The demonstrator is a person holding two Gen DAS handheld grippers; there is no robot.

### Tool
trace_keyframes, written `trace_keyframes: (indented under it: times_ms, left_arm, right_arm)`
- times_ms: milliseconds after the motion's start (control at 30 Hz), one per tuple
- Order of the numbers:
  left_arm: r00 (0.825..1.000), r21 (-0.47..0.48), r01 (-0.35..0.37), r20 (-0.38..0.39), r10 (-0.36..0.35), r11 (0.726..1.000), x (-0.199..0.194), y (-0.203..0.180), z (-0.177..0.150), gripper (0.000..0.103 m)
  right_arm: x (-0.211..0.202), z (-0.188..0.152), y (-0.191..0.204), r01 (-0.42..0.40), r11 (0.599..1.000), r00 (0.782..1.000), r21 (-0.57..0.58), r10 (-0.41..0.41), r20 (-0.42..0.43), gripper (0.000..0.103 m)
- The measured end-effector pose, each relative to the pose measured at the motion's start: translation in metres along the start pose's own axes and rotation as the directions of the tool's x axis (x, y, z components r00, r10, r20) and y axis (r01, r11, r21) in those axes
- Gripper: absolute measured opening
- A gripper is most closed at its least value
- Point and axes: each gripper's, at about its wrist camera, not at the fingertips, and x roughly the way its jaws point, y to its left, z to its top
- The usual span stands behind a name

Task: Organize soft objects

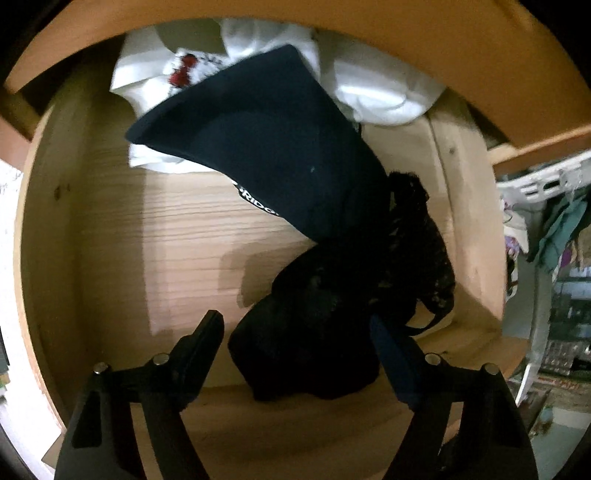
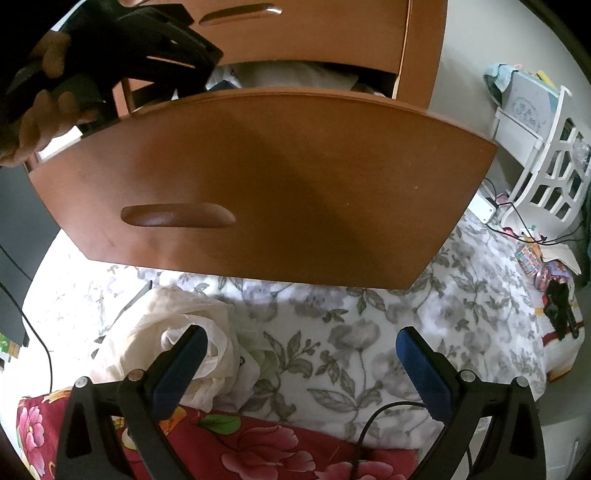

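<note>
Inside the drawer (image 1: 110,229), only the left hand-held gripper (image 1: 295,332) sees black garments (image 1: 314,325), jaws apart.

**Bedroom, wooden dresser with one drawer pulled out**

Orange-brown wooden dresser (image 2: 332,33), one drawer open. Drawer front (image 2: 258,184) smooth, with a long recessed handle (image 2: 177,216) near its left side; a matching handle on the shut drawer above. Inside, pale raw-wood drawer floor (image 1: 147,258), grain running across, low pale side walls. Below the drawer front, a bed covered in a white sheet with grey flower print (image 2: 351,332); a red floral blanket (image 2: 258,446) along the near edge. To the right, a pale plain wall (image 2: 461,74) and a white openwork rack (image 2: 554,173). A black cable (image 2: 528,236) trails near the rack. Light soft, indoor, shadow across the drawer front.
</note>
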Motion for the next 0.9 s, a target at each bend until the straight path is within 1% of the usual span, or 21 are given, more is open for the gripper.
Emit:
trace_keyframes:
  times_ms: [67, 167, 233, 267, 300, 333, 367, 433, 467, 533, 600, 633, 767, 833, 900]
  left_arm:
    - [1.000, 0.024, -0.027, -0.014, 0.028, 0.999, 0.005, -0.006, 0.002, 0.081]
    - [0.998, 0.061, -0.063, -0.025, 0.064, 0.996, 0.010, -0.016, 0.003, 0.073]
    - [0.996, 0.080, -0.080, -0.030, 0.083, 0.994, 0.013, -0.021, 0.004, 0.064]
    - [0.995, 0.085, -0.087, -0.032, 0.090, 0.993, 0.014, -0.023, 0.004, 0.061]
    - [0.995, 0.087, -0.088, -0.033, 0.091, 0.992, 0.016, -0.025, 0.004, 0.054]
    - [0.995, 0.087, -0.086, -0.034, 0.089, 0.993, 0.017, -0.026, 0.004, 0.048]
    - [0.996, 0.087, -0.082, -0.035, 0.085, 0.993, 0.018, -0.027, 0.004, 0.045]
    - [0.996, 0.090, -0.077, -0.035, 0.081, 0.993, 0.021, -0.028, 0.003, 0.036]
    - [0.996, 0.091, -0.080, -0.029, 0.083, 0.993, 0.021, -0.027, 0.002, 0.034]
    - [0.997, 0.089, -0.069, -0.012, 0.070, 0.994, 0.021, -0.028, 0.002, 0.020]
    - [0.999, 0.073, -0.051, 0.006, 0.050, 0.996, 0.021, -0.027, 0.000, 0.013]
    - [0.999, 0.070, -0.043, 0.017, 0.042, 0.997, 0.019, -0.025, -0.001, 0.010]
    - [0.998, 0.048, -0.004, 0.065, 0.001, 0.999, 0.012, -0.018, -0.009, 0.009]
    - [0.995, 0.042, 0.008, 0.099, -0.013, 0.999, 0.007, -0.015, -0.015, 0.008]
    - [0.990, 0.037, 0.036, 0.134, -0.040, 0.999, 0.000, -0.013, -0.021, 0.008]
  right_arm:
    - [0.000, 0.000, 0.000, -0.001, 1.000, 1.000, 0.000, 0.001, -0.001, 0.103]
    - [0.001, 0.000, 0.000, 0.000, 1.000, 1.000, -0.001, 0.000, -0.004, 0.103]
    - [0.000, -0.001, 0.000, 0.002, 1.000, 1.000, -0.002, -0.002, -0.002, 0.103]
    - [0.000, -0.001, 0.000, 0.003, 1.000, 1.000, -0.002, -0.003, -0.001, 0.103]
    - [0.000, -0.001, 0.000, 0.003, 1.000, 1.000, -0.001, -0.003, 0.000, 0.103]
    - [0.001, -0.001, 0.000, 0.003, 1.000, 1.000, -0.001, -0.003, 0.000, 0.103]
    - [0.001, -0.001, 0.000, 0.003, 1.000, 1.000, 0.000, -0.003, -0.001, 0.103]
    - [0.000, -0.001, 0.000, 0.004, 1.000, 1.000, -0.002, -0.004, 0.000, 0.103]
    - [0.000, -0.001, -0.001, 0.004, 1.000, 1.000, -0.002, -0.004, 0.000, 0.103]
    - [0.000, -0.001, -0.001, 0.003, 1.000, 1.000, -0.001, -0.003, 0.000, 0.103]
    - [0.000, -0.001, -0.001, 0.003, 1.000, 1.000, 0.000, -0.003, -0.001, 0.103]
    - [0.000, -0.001, 0.000, 0.003, 1.000, 1.000, 0.000, -0.003, -0.001, 0.103]
    - [0.000, -0.001, -0.001, 0.004, 1.000, 1.000, -0.001, -0.004, 0.000, 0.103]
    - [0.000, -0.001, 0.000, 0.003, 1.000, 1.000, -0.001, -0.003, -0.001, 0.103]
    - [0.000, -0.001, 0.000, 0.004, 1.000, 1.000, -0.002, -0.004, -0.001, 0.103]
